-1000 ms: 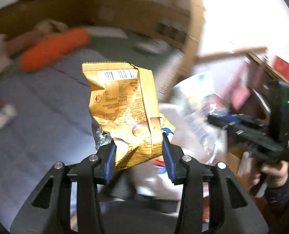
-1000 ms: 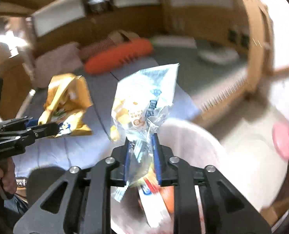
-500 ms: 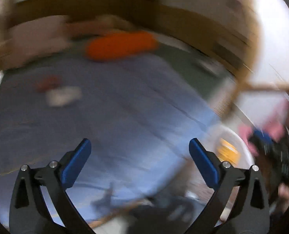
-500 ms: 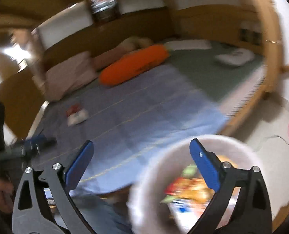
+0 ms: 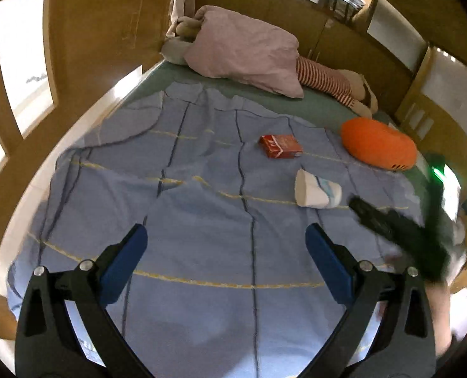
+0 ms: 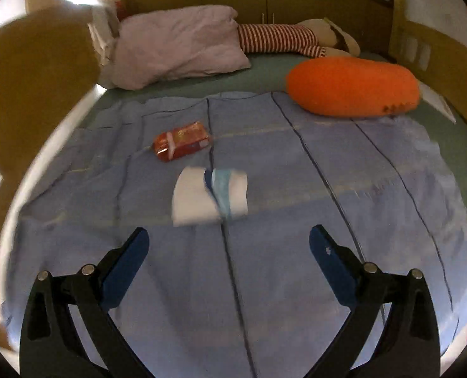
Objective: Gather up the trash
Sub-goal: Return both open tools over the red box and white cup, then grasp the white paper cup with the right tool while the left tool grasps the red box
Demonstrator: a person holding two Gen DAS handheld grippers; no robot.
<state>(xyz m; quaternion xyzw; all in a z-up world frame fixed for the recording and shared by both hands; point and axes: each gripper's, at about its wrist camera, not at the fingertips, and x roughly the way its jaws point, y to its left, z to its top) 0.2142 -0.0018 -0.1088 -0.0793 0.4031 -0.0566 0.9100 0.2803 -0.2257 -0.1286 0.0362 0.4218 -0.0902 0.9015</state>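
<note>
Both your grippers, left [image 5: 225,260] and right [image 6: 228,261], gape empty; white wrapper [image 6: 210,200] lies on the bed [image 6: 296,220] just ahead of your right jaws, red packet [image 6: 181,141] beyond.

I see bare blanket [image 6: 265,283] ahead of both grippers. Only the cup [image 6: 209,198] and red pack [image 6: 181,145] lie mid-bed; the orange cushion [image 6: 353,86] and pillow [image 6: 176,45] crowd the far end.
</note>
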